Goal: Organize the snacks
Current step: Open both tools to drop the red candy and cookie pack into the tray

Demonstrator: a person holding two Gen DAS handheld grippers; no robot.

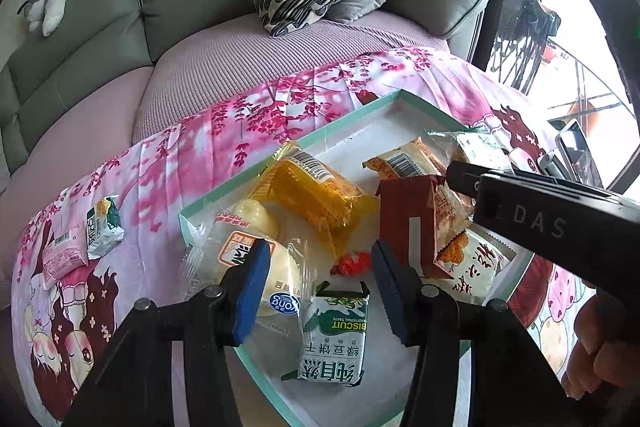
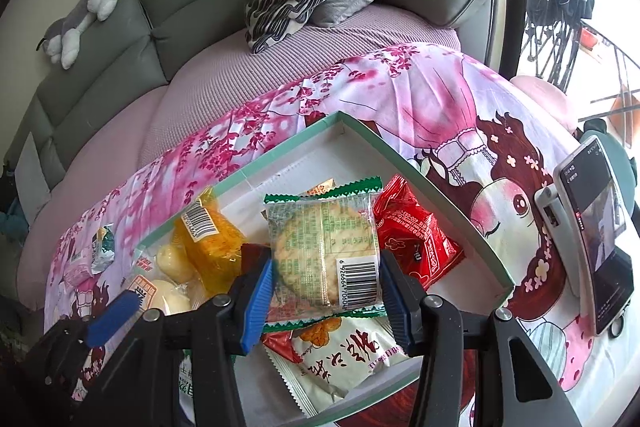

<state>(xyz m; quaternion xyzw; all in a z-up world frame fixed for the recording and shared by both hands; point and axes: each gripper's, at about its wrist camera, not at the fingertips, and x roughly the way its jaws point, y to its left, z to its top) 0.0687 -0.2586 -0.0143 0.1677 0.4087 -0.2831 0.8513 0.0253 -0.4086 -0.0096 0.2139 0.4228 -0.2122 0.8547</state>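
A shallow white tray with a teal rim (image 1: 340,125) (image 2: 280,151) lies on the pink printed cloth and holds several snack packs. In the left wrist view my left gripper (image 1: 318,279) hangs open over the tray's near end. A green-and-white biscuit pack (image 1: 334,339) lies flat under it, clear of both pads. A small red candy (image 1: 350,263) sits just beyond. In the right wrist view my right gripper (image 2: 326,291) is shut on a clear pack with a round cracker (image 2: 324,251), held above the tray.
In the tray: a yellow pack (image 1: 316,195), a bun pack (image 1: 236,251), a brown pack (image 1: 408,215), a red pack (image 2: 416,243), a white pack with red script (image 2: 344,351). Two small packs (image 1: 102,227) lie on the cloth at left. A phone on a stand (image 2: 592,239) is at right. A grey sofa is behind.
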